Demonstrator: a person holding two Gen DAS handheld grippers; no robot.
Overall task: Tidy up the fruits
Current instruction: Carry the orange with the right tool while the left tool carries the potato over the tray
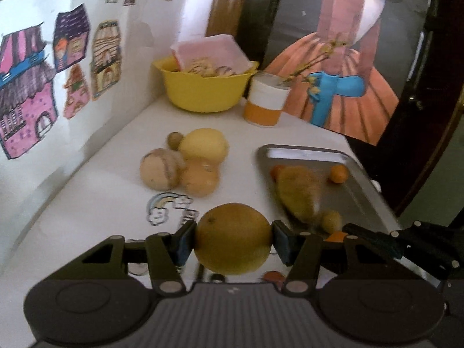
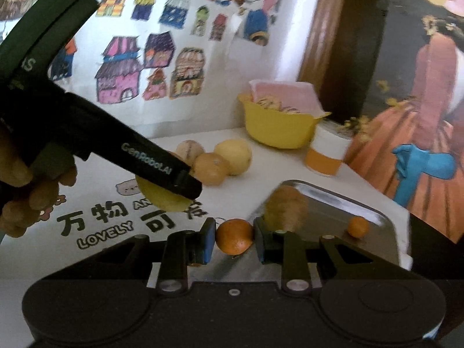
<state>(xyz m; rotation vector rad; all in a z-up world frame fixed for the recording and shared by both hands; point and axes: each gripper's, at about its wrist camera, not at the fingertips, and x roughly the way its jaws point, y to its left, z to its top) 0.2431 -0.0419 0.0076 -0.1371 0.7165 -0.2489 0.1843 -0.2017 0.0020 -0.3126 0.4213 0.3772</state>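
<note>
The left gripper (image 1: pixel 233 239) grips a large yellow-green citrus fruit (image 1: pixel 233 237) between its two blue pads, held above the white table (image 1: pixel 101 191). The right gripper (image 2: pixel 234 236) pinches a small orange (image 2: pixel 234 236) between its pads, at the near edge of a metal tray (image 2: pixel 374 214). Just beyond the right gripper, a brownish blurred fruit (image 2: pixel 285 208) lies on the tray, and a tiny orange fruit (image 2: pixel 358 226) sits to its right. Ahead and left of the left gripper, four pale fruits (image 1: pixel 185 162) cluster together, touching. Farther back stand a yellow bowl (image 1: pixel 203 92) and an orange-and-white cup (image 1: pixel 265 101) beside it. Children's drawings (image 1: pixel 32 87) cover the wall on the left. A person's hand (image 2: pixel 26 194) shows at the left of the right wrist view.
</note>
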